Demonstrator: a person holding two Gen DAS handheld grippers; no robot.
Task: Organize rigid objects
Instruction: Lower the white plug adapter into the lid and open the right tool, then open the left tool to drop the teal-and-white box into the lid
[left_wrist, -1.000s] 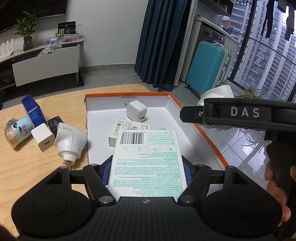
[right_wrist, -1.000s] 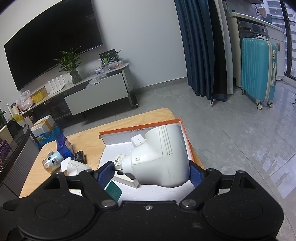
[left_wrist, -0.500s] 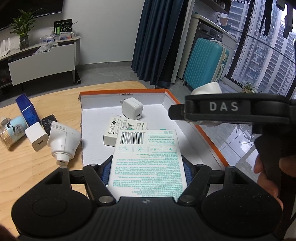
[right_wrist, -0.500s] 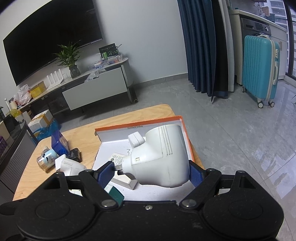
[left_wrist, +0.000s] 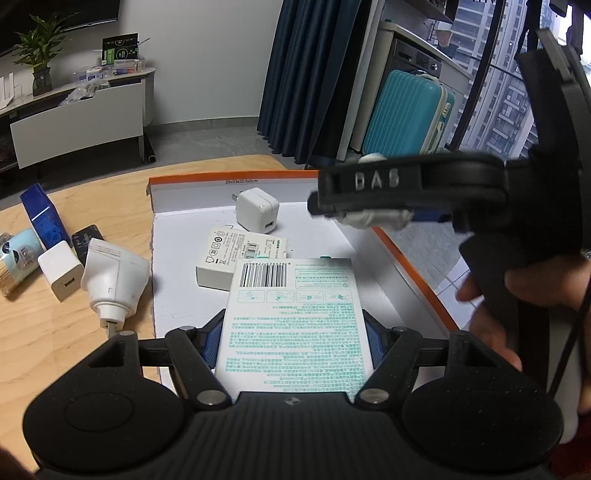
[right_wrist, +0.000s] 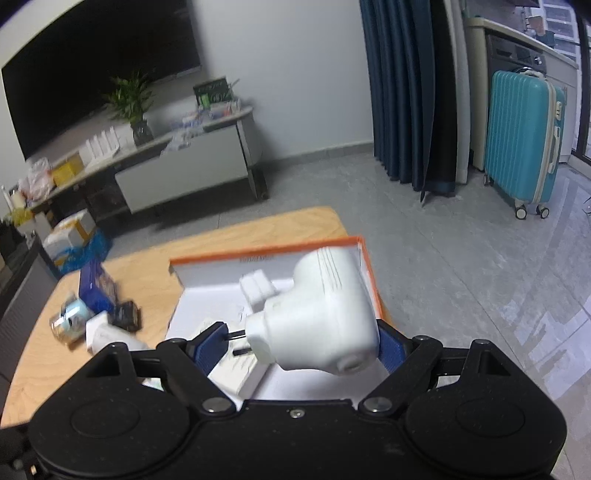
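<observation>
1. Left wrist view: my left gripper (left_wrist: 293, 334) is clamped on the flat printed card box (left_wrist: 293, 321), low in the centre of the frame, held over the near part of the orange-edged tray (left_wrist: 410, 258). In the tray, mid-frame, lie a small cube charger (left_wrist: 257, 215) and a flat white box (left_wrist: 236, 254). At the left of the frame on the wooden surface (left_wrist: 44, 332) wait a white plug adapter (left_wrist: 114, 280), a white cube (left_wrist: 61, 275), a blue box (left_wrist: 44, 221) and a can (left_wrist: 16, 258).

2. Same view, compared with half a second ago: the right gripper (left_wrist: 376, 214) at the right of the frame has tilted and blurred, and the hand holding it sits lower right. My card box has barely shifted.

3. Right wrist view: the right gripper (right_wrist: 301, 341) is closed around the large white adapter (right_wrist: 317, 325), centre frame, above the tray's right side. Against the earlier frame it has rolled, its round end now pointing toward the lens, and the picture is smeared with motion.

4. I judge this the placing step for both items. Next, I should lower each into a bare part of the tray floor, avoiding the two pieces there, then open.
</observation>
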